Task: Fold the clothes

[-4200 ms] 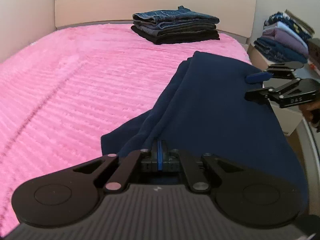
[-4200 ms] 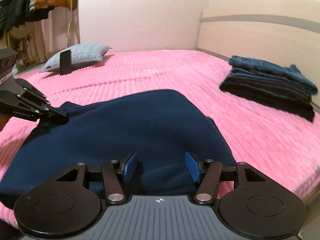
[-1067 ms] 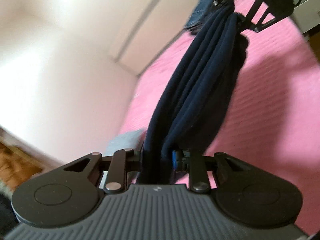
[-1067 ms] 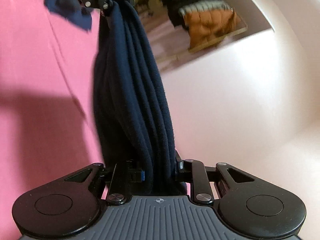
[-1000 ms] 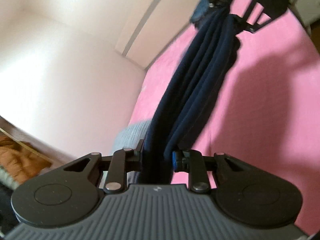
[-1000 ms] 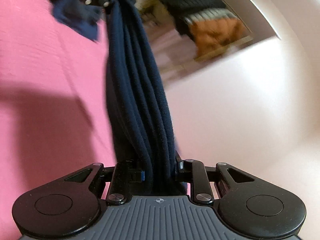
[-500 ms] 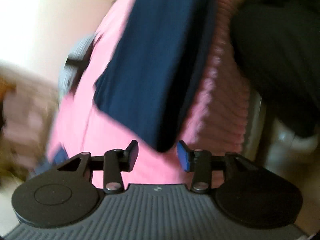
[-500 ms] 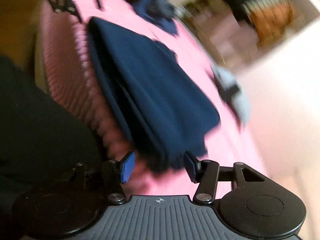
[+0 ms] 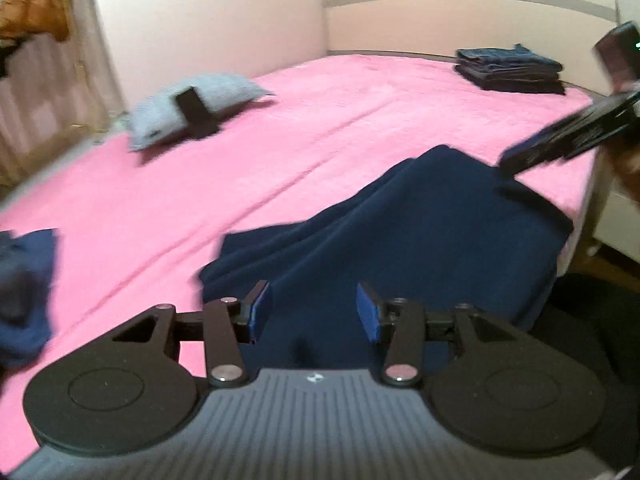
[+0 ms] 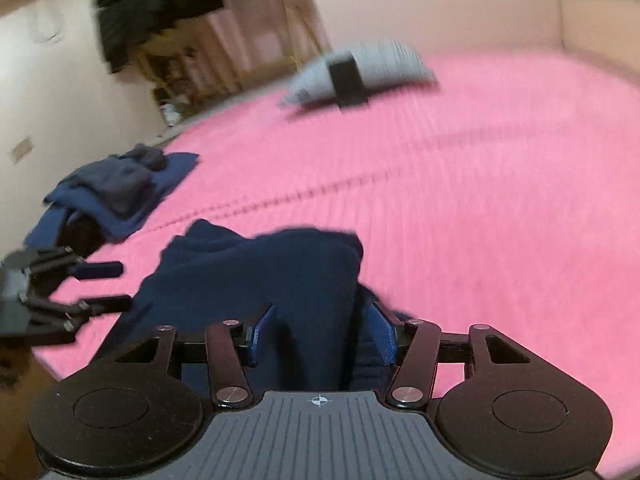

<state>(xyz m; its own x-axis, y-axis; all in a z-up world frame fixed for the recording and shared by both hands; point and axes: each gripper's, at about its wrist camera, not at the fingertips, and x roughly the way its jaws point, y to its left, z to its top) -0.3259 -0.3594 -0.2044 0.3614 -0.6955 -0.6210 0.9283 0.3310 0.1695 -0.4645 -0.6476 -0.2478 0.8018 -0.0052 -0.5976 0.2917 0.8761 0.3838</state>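
A dark navy garment lies folded near the front edge of the pink bed. My left gripper stands open just over the garment's near end, with nothing pinched. My right gripper is open too, and a raised fold of the navy garment sits between its blue pads without being clamped. In the left wrist view the right gripper reaches the garment's far corner. The right wrist view shows the left gripper open beside the cloth's left edge.
A stack of folded jeans sits by the headboard. A grey pillow with a black object on it lies across the bed. Loose blue clothes are heaped at the bed's left edge. A dresser with hanging clothes stands beyond.
A second ago both grippers were shut on the garment, holding it hanging between them. It now lies on the bed and both grippers have let go and opened.
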